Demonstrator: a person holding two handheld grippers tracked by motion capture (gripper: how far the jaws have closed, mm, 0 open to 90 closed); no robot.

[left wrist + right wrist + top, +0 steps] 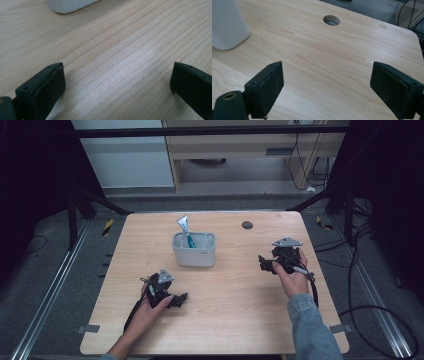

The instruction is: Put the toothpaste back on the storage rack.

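Note:
A white rectangular holder (194, 250) stands near the middle of the wooden table (235, 320), with a toothpaste tube (184, 230) leaning out of its left side. My left gripper (181, 298) rests low on the table in front of the holder and a little to its left, jaws wide apart over bare wood (117, 82). Off to the holder's right, my right gripper (263, 263) is held in a hand, also open with nothing between the jaws (327, 87). The holder's corner (227, 27) shows at the upper left of the right gripper view, and its base (70, 5) tops the left gripper view.
A round cable hole (247, 225) sits in the tabletop at the back right, also seen as the hole (331, 20) ahead of the right gripper. Cables (370, 315) trail on the floor to the right. A cabinet (240, 150) stands beyond the table.

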